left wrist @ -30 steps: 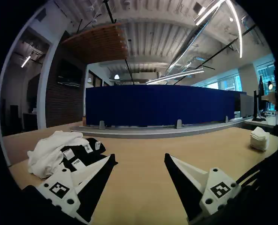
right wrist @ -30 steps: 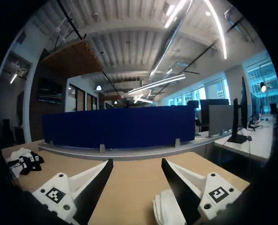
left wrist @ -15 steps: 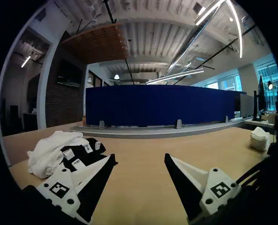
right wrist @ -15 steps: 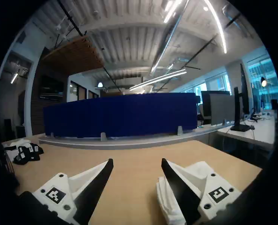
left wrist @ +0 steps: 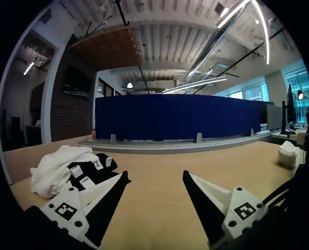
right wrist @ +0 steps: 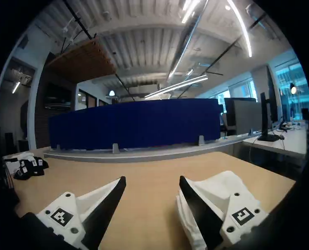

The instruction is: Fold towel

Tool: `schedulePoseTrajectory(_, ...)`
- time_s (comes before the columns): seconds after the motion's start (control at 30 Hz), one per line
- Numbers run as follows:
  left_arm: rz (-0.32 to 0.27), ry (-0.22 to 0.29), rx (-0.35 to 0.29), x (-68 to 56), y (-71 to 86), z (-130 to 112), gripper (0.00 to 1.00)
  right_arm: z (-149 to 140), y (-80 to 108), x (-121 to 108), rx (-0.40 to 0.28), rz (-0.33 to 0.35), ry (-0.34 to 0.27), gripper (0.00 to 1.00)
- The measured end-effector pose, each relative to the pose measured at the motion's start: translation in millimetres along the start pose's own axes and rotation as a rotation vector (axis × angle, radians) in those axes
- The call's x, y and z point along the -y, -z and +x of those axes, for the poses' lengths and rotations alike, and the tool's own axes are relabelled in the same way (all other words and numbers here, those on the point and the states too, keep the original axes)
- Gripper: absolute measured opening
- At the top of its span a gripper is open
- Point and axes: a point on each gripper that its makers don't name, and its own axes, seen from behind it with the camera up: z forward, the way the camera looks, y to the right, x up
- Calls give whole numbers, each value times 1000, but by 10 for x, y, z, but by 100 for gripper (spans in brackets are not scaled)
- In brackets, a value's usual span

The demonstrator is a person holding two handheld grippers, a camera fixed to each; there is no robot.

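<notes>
Down low over the wooden surface (left wrist: 163,162), with jaws wide and empty on both left gripper (left wrist: 153,172) and right gripper (right wrist: 152,178). At near right, behind one right-gripper finger, a folded white towel (right wrist: 227,180); far left, crumpled black-and-white cloths (left wrist: 54,168).

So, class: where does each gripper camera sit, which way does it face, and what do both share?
Left gripper view: rides the left gripper, low over the table, facing the blue divider; open jaws show, cloth pile at left.
Right gripper view: rides the right gripper, same heading; open jaws show, folded stack beside one jaw.
Shared: table, divider, pile, stack.
</notes>
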Motion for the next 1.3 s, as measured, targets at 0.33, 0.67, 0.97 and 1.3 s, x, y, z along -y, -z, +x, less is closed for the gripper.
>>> schedulePoseTrajectory(0.33,0,0,0,6,0,-3,98,-96,18,54,-2,8,41,100)
schedulePoseTrajectory(0.67,0,0,0,6,3,-6,98,-155,-4,82,1,17,62,100)
schedulePoseTrajectory(0.97,0,0,0,14,3,-6,98,-138,6,74,-7,14,77,100)
schedulePoseTrajectory(1.3,0,0,0,8,5,-7,98,-143,15,56,-9,12,76,100)
